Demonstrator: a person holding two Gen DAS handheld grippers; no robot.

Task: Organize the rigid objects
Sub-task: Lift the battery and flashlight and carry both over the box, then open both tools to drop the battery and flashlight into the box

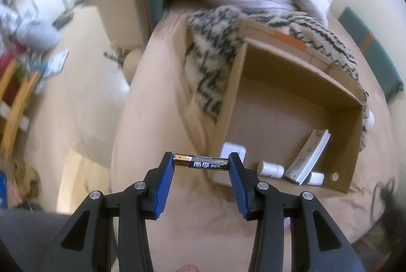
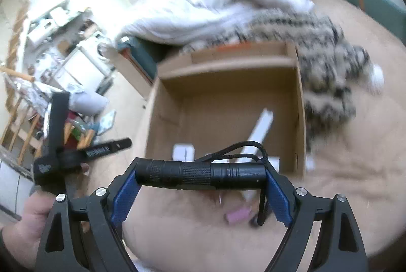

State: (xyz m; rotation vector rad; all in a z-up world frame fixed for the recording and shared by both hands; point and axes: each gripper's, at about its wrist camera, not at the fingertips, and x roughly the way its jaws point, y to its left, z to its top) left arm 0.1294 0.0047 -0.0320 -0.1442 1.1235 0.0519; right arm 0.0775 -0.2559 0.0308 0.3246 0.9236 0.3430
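Step in hand, by my reading: carrying two items to cardboard box (image 1: 291, 104) on bed. Left gripper (image 1: 202, 163) clamps battery (image 1: 201, 162) end to end, just short of box's near wall. Right gripper (image 2: 201, 174) pinches black flashlight (image 2: 200, 174) lengthwise, jaws wide around it, lanyard dangling. Next: bring each over box opening, then release. Left view shows white remote (image 1: 308, 156) and small white cylinders inside; right view alone shows pink object (image 2: 238, 217) on bedding, plus hand (image 2: 28, 218).
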